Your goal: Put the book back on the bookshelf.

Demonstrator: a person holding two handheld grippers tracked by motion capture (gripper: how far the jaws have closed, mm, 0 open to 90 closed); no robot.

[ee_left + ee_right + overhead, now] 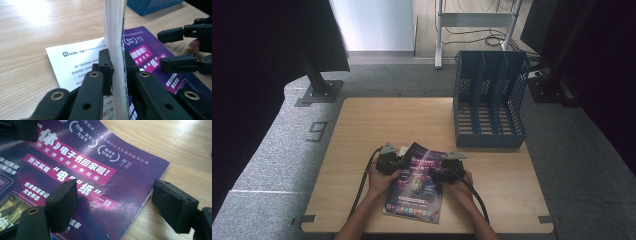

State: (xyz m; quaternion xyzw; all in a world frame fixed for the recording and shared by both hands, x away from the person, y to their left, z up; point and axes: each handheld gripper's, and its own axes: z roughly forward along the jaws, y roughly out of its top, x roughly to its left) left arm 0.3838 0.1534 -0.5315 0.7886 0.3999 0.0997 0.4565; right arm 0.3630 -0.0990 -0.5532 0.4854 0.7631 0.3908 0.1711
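Left gripper (117, 75) fingers clamp the magazine's (417, 182) edge (blue file rack (489, 100) behind); right gripper (120, 205) fingers gape.

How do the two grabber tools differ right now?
The left gripper is shut on the book's page edge, while the right gripper stands open. The left one's jaws pinch the pages between them; the right one's jaws straddle the book's other edge, hovering over the purple cover without pressing. Both are black, hand-held and at the same book.
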